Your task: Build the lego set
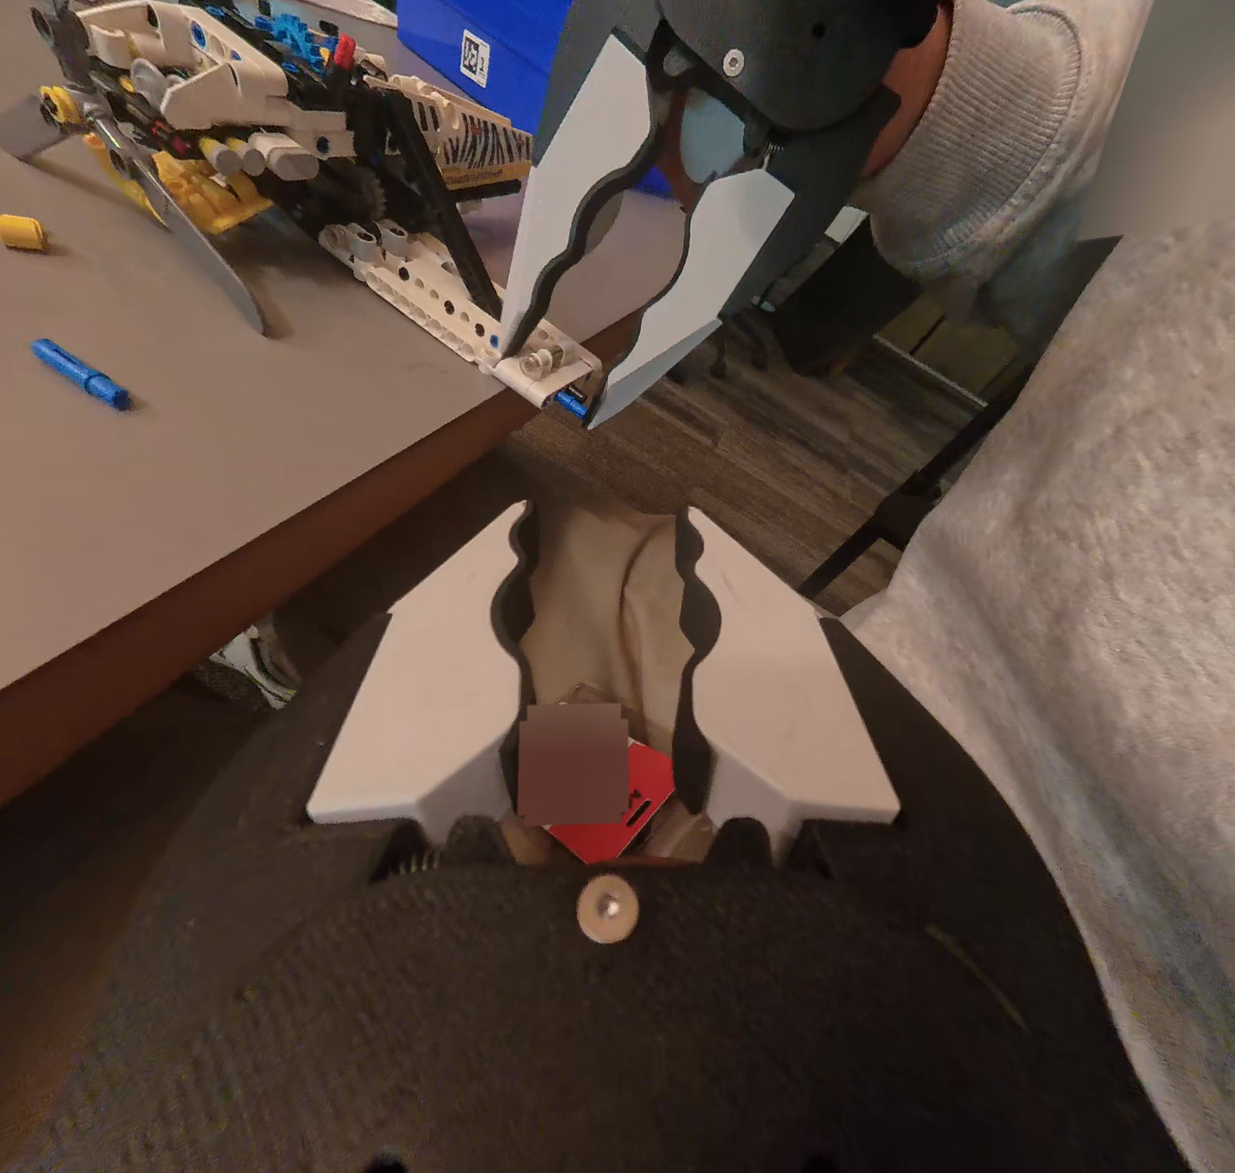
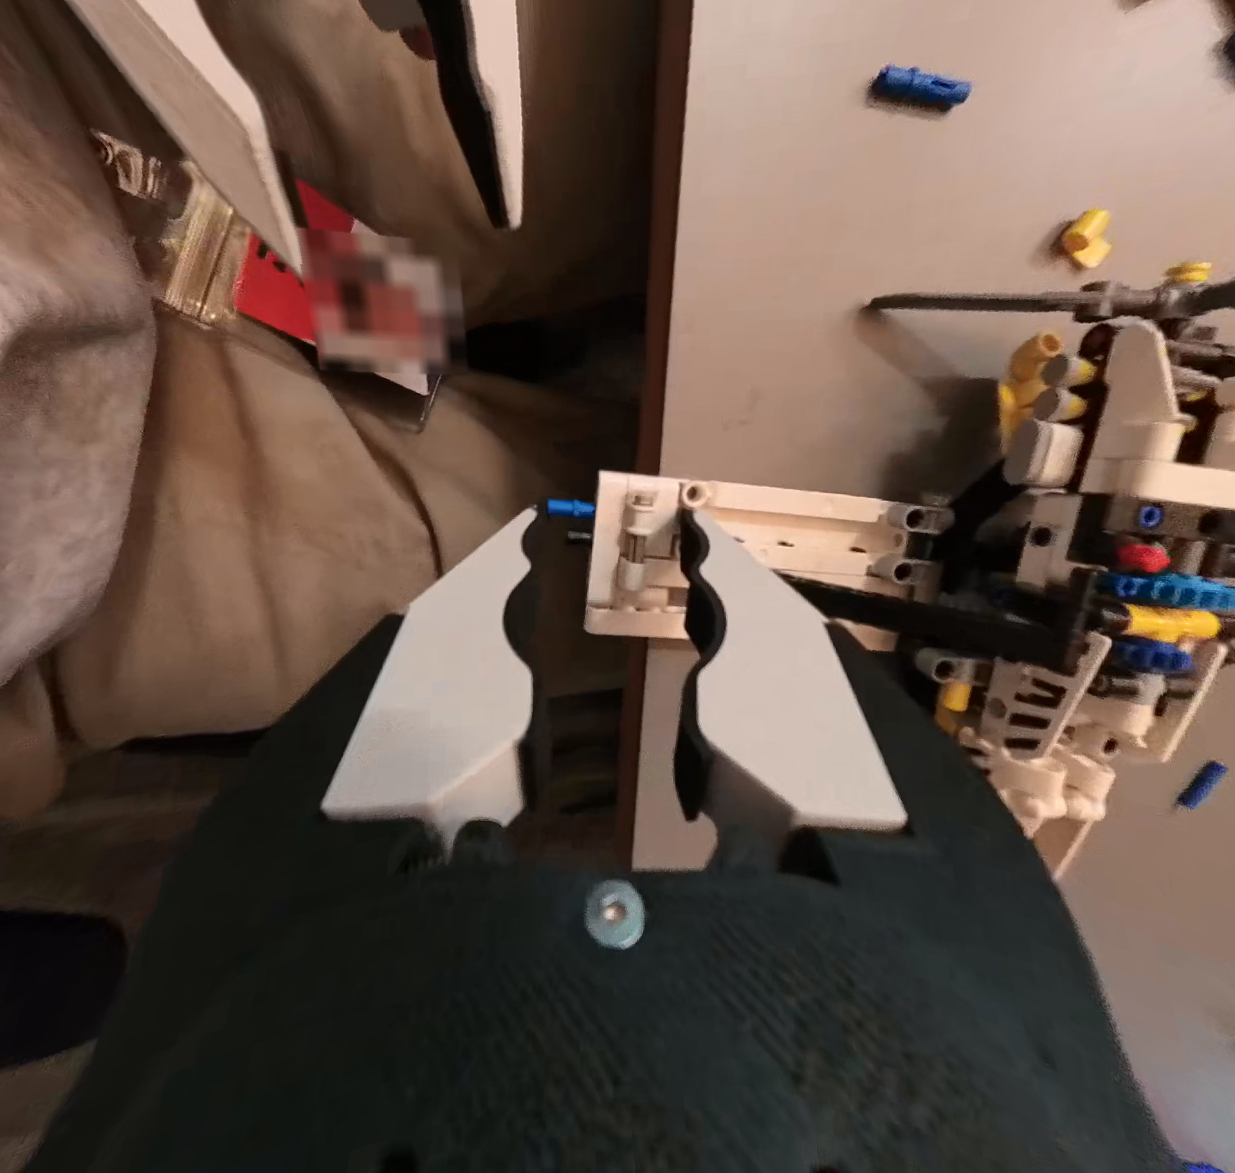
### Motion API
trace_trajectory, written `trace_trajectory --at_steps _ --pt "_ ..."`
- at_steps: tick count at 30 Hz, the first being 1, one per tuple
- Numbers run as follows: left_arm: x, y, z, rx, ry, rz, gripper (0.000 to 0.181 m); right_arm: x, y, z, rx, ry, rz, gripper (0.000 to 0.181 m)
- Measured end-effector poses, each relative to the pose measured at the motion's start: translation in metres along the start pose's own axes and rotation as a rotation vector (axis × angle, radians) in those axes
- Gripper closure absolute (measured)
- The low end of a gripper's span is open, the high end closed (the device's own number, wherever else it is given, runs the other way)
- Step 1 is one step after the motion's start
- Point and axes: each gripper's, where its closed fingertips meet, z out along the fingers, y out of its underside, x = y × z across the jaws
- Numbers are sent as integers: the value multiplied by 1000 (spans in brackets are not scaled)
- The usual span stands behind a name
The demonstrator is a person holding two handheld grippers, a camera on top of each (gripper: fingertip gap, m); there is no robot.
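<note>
A lego helicopter model [image 1: 234,118] in white, black and yellow lies on the grey table [image 1: 200,473], its white tail end [image 1: 541,366] at the table's edge. A blue pin [image 1: 571,401] sticks out of that end. My right gripper [image 1: 551,386] is open, its fingertips on either side of the tail end [image 2: 635,553]; one tip is next to the blue pin [image 2: 571,507]. In its own view the right gripper [image 2: 611,513] straddles the tail. My left gripper [image 1: 608,513] is open and empty, off the table over a person's lap.
Loose parts lie on the table: a blue pin [image 1: 80,372], a yellow piece [image 1: 20,232], another blue pin [image 2: 1203,783]. A blue bin [image 1: 481,38] stands behind the model. The table's brown edge [image 1: 267,553] runs close by. A person's grey sleeve [image 1: 1036,539] is at the right. Left tips to right tips: about 8 cm.
</note>
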Motion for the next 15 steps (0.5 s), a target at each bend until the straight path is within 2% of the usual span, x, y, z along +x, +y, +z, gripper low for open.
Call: trace_trajectory --at_steps 15 --pt "-3 -5 -6 42 50 -117 144 4 -5 0 3 -76 93 145"
